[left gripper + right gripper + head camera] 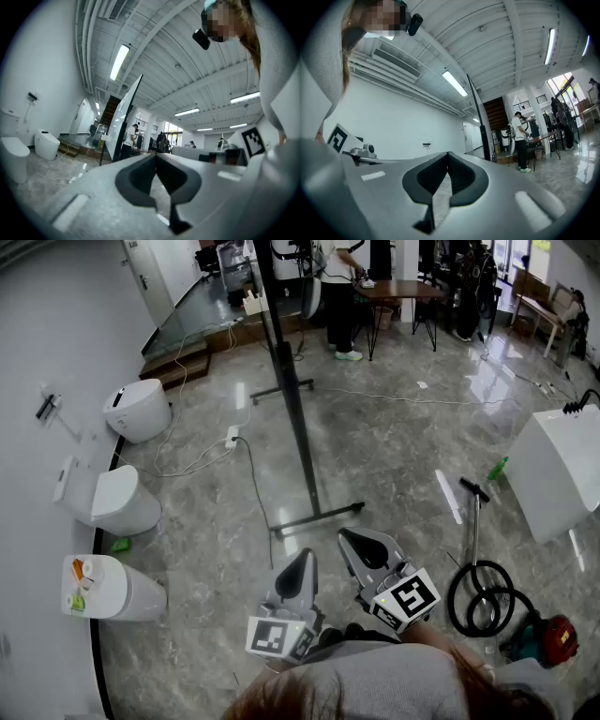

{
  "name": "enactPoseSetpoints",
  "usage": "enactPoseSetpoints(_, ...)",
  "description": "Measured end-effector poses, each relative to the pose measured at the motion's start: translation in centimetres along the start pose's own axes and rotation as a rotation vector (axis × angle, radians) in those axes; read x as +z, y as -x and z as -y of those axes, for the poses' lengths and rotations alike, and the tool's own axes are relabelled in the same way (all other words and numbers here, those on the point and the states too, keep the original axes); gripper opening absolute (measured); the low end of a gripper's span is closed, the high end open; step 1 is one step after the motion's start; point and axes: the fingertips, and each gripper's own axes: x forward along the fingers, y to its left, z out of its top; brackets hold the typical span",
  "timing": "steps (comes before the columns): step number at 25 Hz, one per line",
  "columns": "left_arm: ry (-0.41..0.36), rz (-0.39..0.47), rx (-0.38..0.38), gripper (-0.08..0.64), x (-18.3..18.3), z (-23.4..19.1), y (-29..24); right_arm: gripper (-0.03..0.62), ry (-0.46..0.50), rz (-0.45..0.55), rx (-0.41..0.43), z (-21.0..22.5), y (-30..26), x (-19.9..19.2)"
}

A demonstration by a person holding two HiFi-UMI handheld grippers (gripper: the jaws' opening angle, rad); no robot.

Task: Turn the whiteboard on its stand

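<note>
- Both the left gripper (pixel 304 559) and the right gripper (pixel 351 540) have their fingers clenched on nothing, held near the stand's foot.
- Ahead, the whiteboard (pixel 291 390) stands edge-on on its stand (pixel 314 518), untouched. The turning looks wholly undone.
- Head view shows the stand's feet. The left gripper view shows the whiteboard's pale face (pixel 123 119).

You see your whiteboard (pixel 285 371) edge-on only, its top cut off at the far edge. The far person (pixel 337 306) is cut off there too. Items on the near-left toilet (pixel 133 592) are too small to tell.
</note>
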Motion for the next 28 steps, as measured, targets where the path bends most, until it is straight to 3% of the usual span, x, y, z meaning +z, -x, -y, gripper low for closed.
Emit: enactPoseSetpoints(28, -0.014, -0.019, 0.032, 0.002, -0.8, 0.8, -2.4, 0.005, -0.045, 0.030, 0.046, 2.9, 0.7, 0.4)
